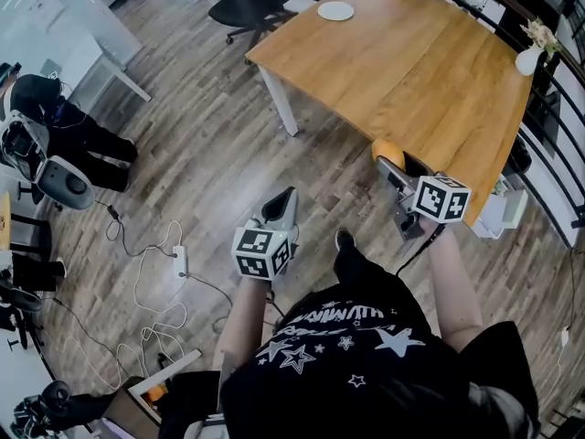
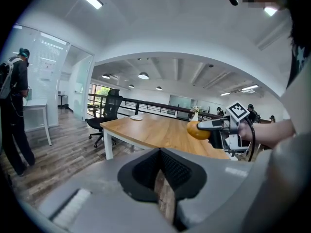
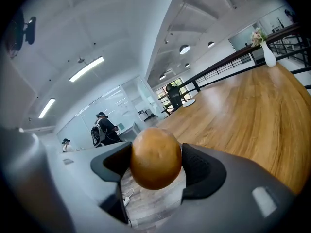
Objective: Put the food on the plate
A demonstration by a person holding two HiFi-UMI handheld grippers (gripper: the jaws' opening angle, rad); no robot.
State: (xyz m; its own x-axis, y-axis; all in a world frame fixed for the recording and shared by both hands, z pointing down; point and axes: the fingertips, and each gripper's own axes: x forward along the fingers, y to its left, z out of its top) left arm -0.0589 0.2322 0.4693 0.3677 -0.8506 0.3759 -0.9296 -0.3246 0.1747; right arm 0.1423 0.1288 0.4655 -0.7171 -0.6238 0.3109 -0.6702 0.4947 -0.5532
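Note:
A round golden-brown piece of food (image 3: 155, 158) sits between the pads of my right gripper (image 3: 156, 166), which is shut on it. In the head view that gripper (image 1: 391, 161) holds the food (image 1: 388, 148) at the near edge of the wooden table (image 1: 411, 62). The white plate (image 1: 335, 11) lies at the table's far end, well away from the food; it also shows in the right gripper view (image 3: 188, 102) and the left gripper view (image 2: 137, 117). My left gripper (image 1: 281, 205) hangs over the floor left of the table, shut with nothing in it (image 2: 160, 171).
A white vase with flowers (image 1: 528, 59) stands at the table's right corner beside a black railing (image 1: 548, 108). An office chair (image 1: 251, 3) stands past the table's far left corner. Cables and a power strip (image 1: 178, 262) lie on the floor. A person (image 2: 14, 106) stands at left.

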